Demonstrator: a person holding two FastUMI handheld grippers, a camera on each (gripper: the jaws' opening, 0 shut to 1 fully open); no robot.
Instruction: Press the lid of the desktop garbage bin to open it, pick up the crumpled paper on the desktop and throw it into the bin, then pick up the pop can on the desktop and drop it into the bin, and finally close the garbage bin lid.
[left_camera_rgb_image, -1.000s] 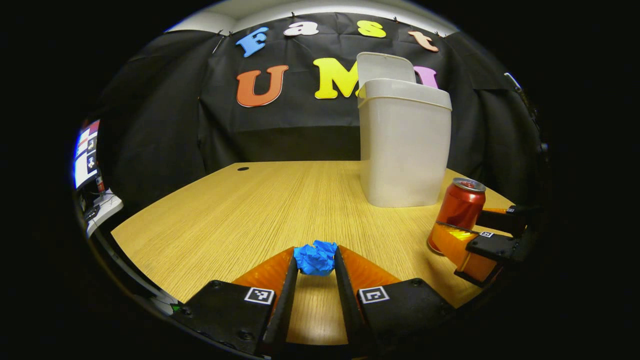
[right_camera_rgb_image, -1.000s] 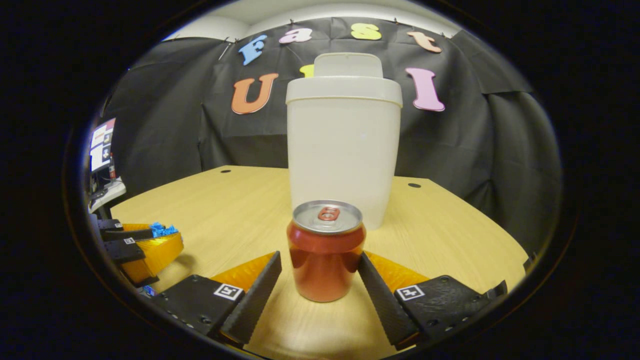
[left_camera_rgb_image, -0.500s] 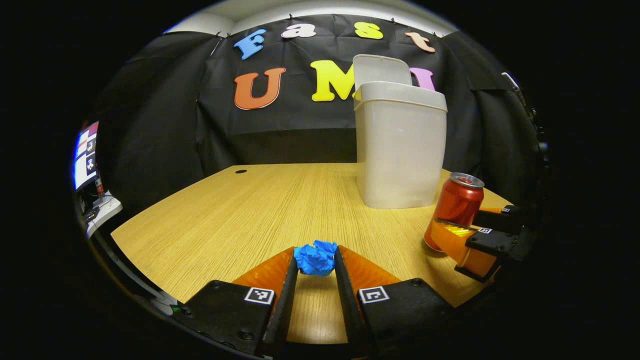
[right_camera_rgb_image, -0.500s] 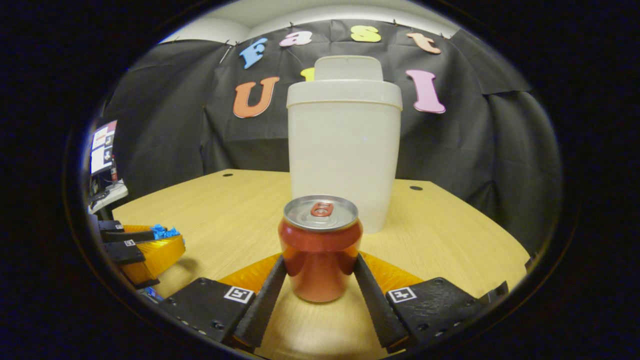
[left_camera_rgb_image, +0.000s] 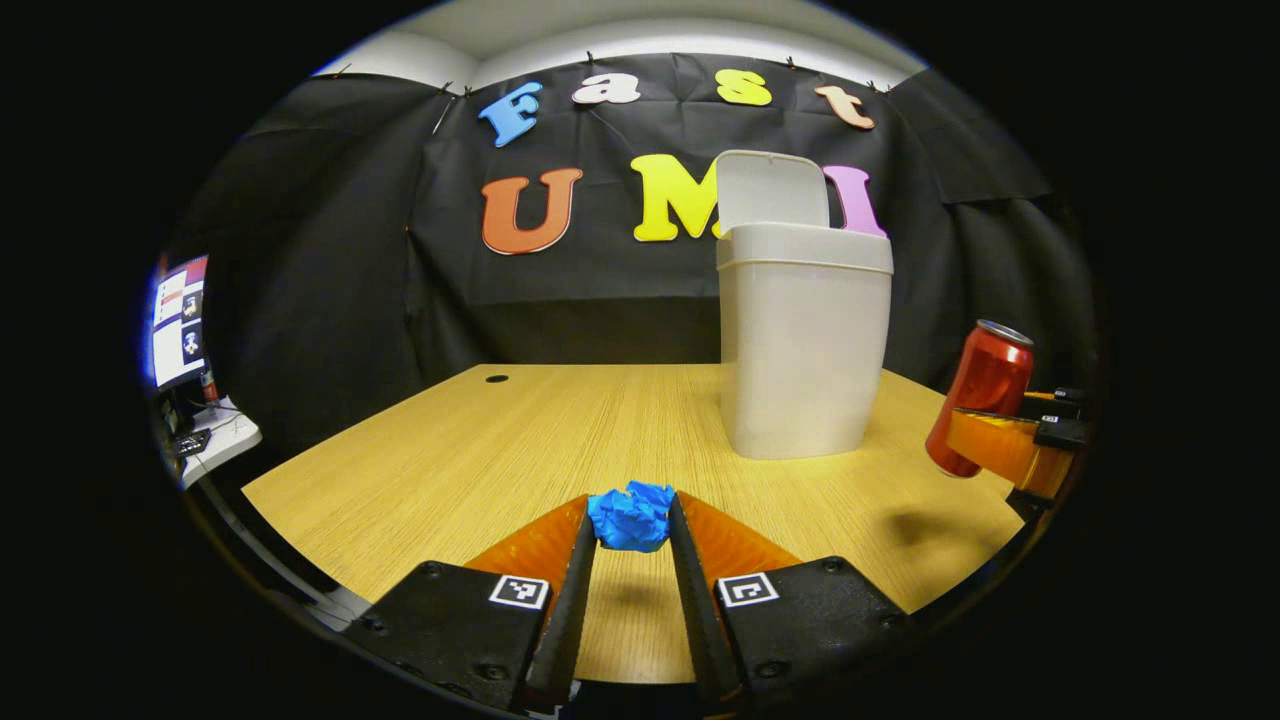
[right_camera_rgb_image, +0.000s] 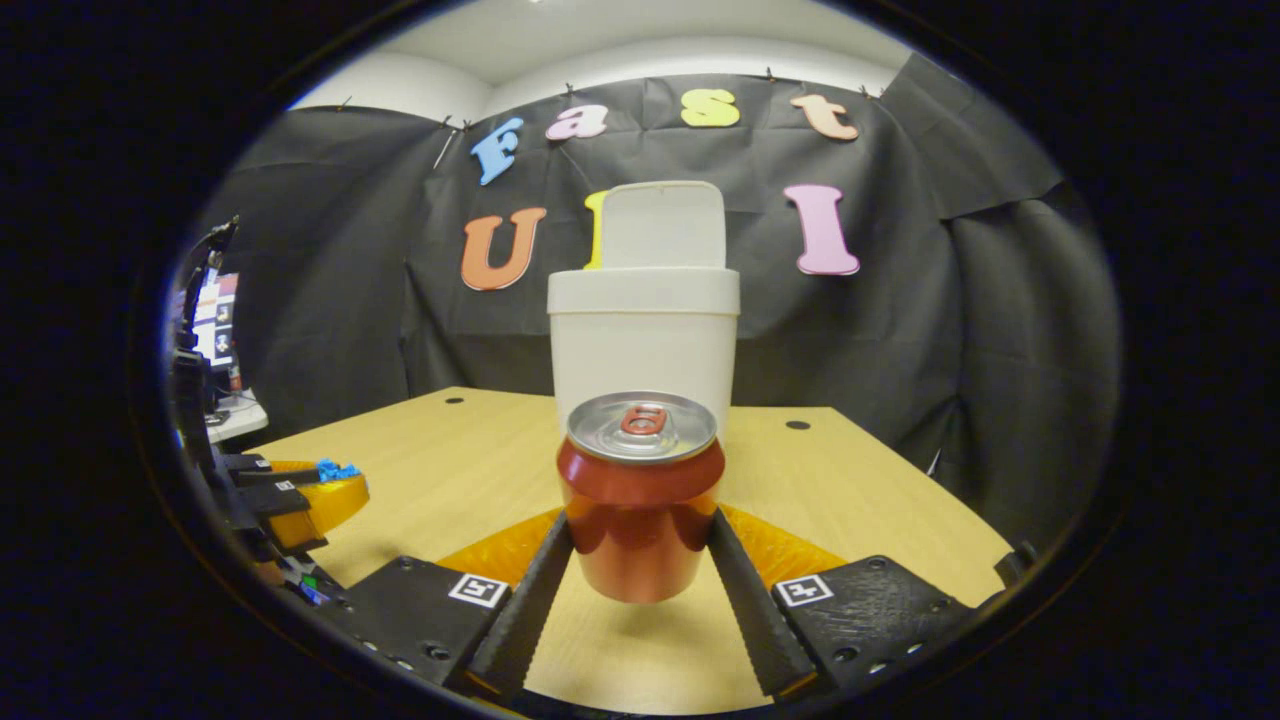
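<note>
Crumpled blue paper (left_camera_rgb_image: 631, 517) sits clamped between the left gripper (left_camera_rgb_image: 630, 530) fingers, just above the wooden table (left_camera_rgb_image: 520, 440). The red pop can (right_camera_rgb_image: 642, 495), pinched by the right gripper (right_camera_rgb_image: 640, 545), hangs clear of the tabletop. Beyond both stands the white bin (right_camera_rgb_image: 643, 340), lid (right_camera_rgb_image: 662, 225) upright, with open table before it.

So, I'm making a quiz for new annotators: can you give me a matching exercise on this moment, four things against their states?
Things:
1. paper ball
2. can
3. bin lid
4. table

States:
A. standing open
B. held in the right gripper, lifted off the table
C. carries the bin
D. pinched in the left gripper

Pairs: 1-D, 2-B, 3-A, 4-C
</note>
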